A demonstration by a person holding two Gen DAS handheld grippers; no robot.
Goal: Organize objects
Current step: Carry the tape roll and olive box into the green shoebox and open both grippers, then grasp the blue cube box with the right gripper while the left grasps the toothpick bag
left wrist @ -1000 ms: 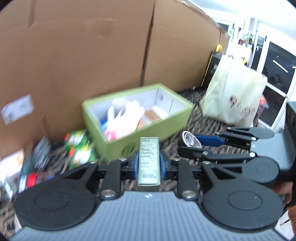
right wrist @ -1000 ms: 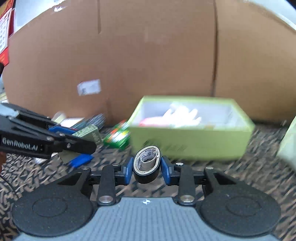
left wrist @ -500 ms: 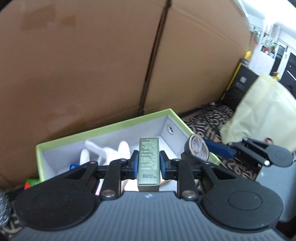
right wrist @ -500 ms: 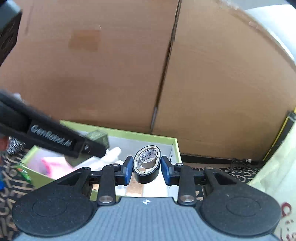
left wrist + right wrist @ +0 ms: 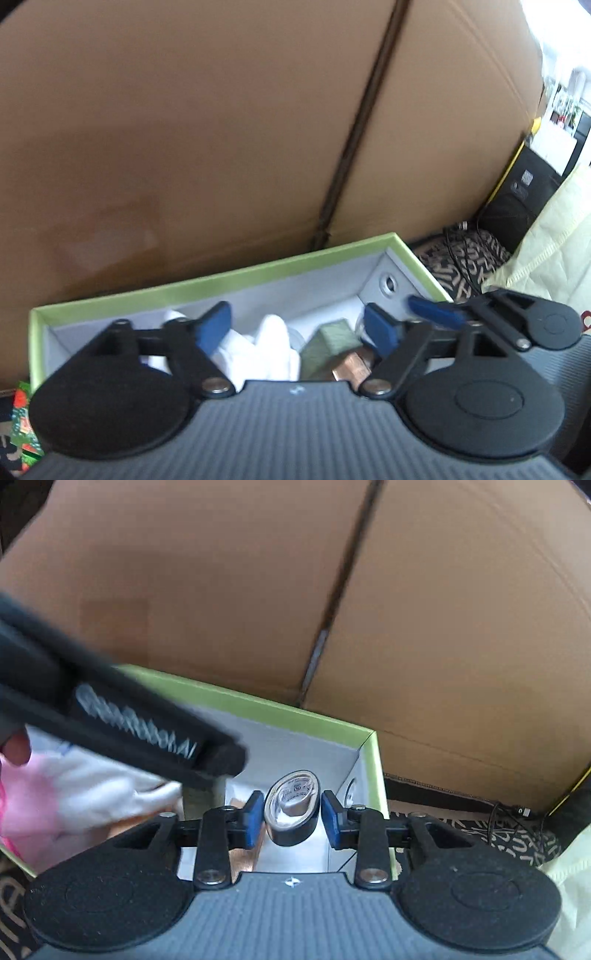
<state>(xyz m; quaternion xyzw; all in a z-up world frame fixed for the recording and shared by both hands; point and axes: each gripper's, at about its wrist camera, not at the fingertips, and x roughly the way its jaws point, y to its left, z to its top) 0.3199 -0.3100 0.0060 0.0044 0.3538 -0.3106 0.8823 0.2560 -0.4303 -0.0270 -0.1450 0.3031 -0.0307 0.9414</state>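
Fingers opening over box | tape roll freed, rim near

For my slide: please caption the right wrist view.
Right gripper, jaws just opened, releases a tape roll into the green box.

Matt cardboard wall behind a smooth green paperboard box holding soft white cloth and glossy tape roll.

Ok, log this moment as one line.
left hand-held gripper: just opening, empty | right hand-held gripper: just opening, loose tape roll between | over green box
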